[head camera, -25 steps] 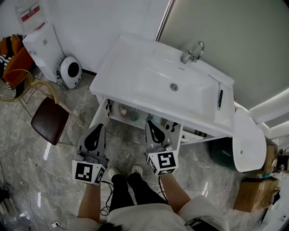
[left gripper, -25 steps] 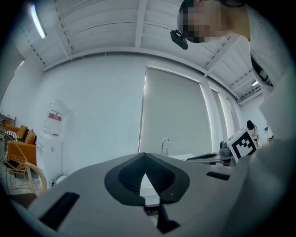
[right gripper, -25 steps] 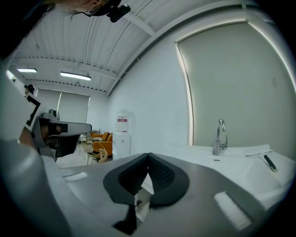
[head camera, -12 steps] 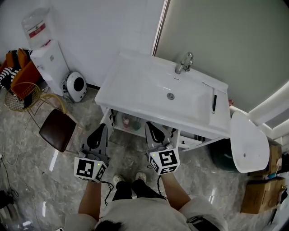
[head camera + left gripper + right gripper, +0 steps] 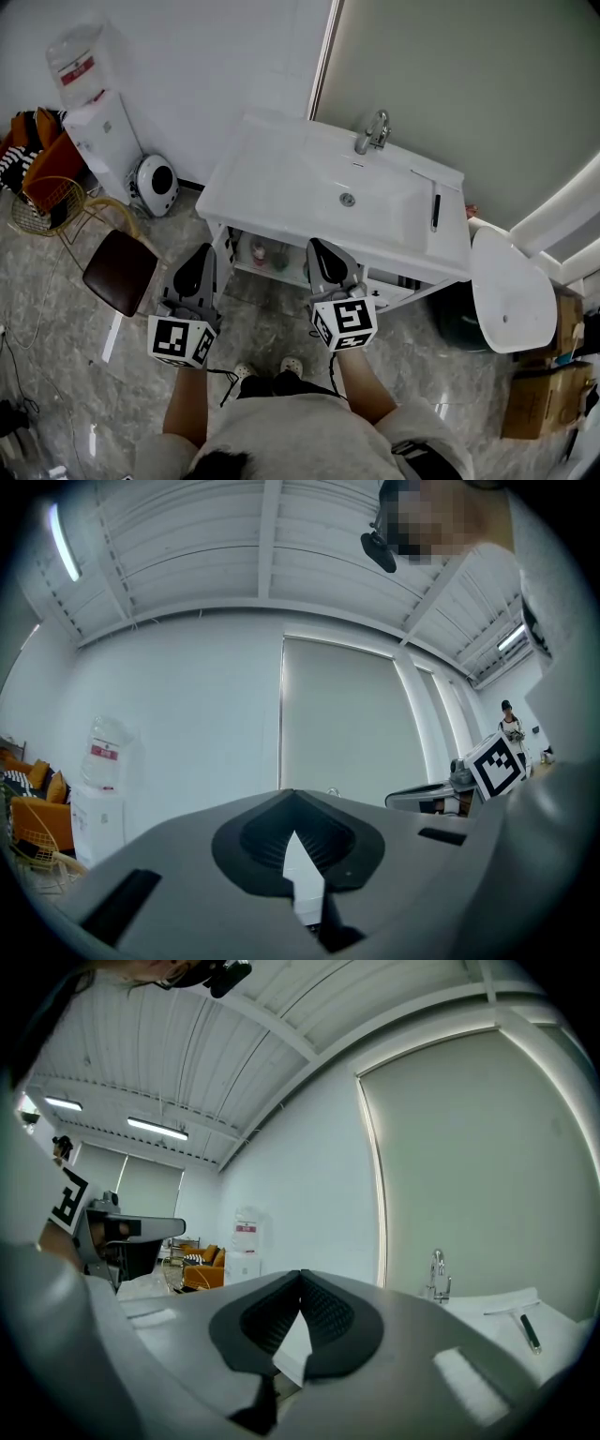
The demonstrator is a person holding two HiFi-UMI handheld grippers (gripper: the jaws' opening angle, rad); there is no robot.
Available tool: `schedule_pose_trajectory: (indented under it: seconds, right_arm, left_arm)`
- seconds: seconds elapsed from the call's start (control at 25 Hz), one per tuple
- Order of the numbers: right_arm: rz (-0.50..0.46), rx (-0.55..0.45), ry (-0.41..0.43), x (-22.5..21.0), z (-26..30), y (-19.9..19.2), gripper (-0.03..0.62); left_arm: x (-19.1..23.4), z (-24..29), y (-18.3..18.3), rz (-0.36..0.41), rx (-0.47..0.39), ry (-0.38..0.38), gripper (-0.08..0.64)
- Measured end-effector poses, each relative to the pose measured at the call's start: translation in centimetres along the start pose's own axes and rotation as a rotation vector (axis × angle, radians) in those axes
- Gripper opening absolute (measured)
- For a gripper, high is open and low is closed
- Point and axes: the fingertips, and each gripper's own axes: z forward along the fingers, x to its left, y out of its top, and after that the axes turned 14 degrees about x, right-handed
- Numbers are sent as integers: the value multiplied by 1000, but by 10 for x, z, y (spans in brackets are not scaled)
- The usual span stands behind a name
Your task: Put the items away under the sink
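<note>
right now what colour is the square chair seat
Dark brown chair seat, best in head view.

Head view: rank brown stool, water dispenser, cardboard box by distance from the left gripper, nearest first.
1. brown stool, just left of the left gripper.
2. water dispenser, upper left by the wall.
3. cardboard box, far right.

An open shelf (image 5: 251, 271) under the white sink (image 5: 281, 187) carries a few small items (image 5: 260, 253).
</note>
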Motion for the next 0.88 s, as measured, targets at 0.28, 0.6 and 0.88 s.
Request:
schedule_pose_trajectory:
  seconds: [0.28,0.6,0.88]
  right_arm:
    - [-9,-42,-9,4,-12,13,11]
    - [-20,-53,-17,8,-17,21,11]
    - [-20,-56,-19,15,-20,21,11]
  left_arm:
    - [2,-9,7,-27,-26,0,-2]
    - [3,-14,12,-39,-37,2,-2]
    - [3,-21,9,-42,-43,11,-2]
